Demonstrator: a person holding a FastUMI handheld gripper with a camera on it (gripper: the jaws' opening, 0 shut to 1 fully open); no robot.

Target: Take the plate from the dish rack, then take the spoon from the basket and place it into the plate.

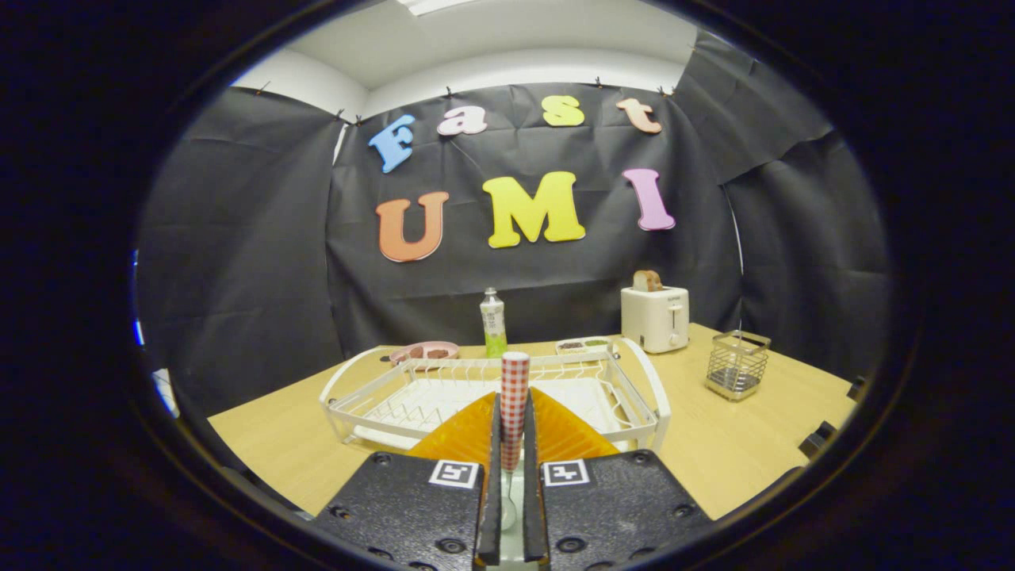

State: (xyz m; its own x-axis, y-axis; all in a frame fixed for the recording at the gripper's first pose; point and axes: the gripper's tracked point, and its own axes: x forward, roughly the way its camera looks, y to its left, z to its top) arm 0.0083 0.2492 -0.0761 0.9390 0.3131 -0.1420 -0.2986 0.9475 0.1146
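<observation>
Wooden surface [714, 460] ahead, my gripper [513, 444] pinches the checked-handled spoon [514, 396] upright; I'd keep it clamped and carry it low toward the pink plate [424, 351] beyond the rack [492, 392].

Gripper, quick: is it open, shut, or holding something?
Gripper: shut on the spoon, both fingers pressing its checked handle, which stands upright above the dish rack.

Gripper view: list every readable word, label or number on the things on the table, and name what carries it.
bottle: label too small to read.
toaster: no readable marking.
claw, shut on the checked spoon: square coded tags, no words.
</observation>
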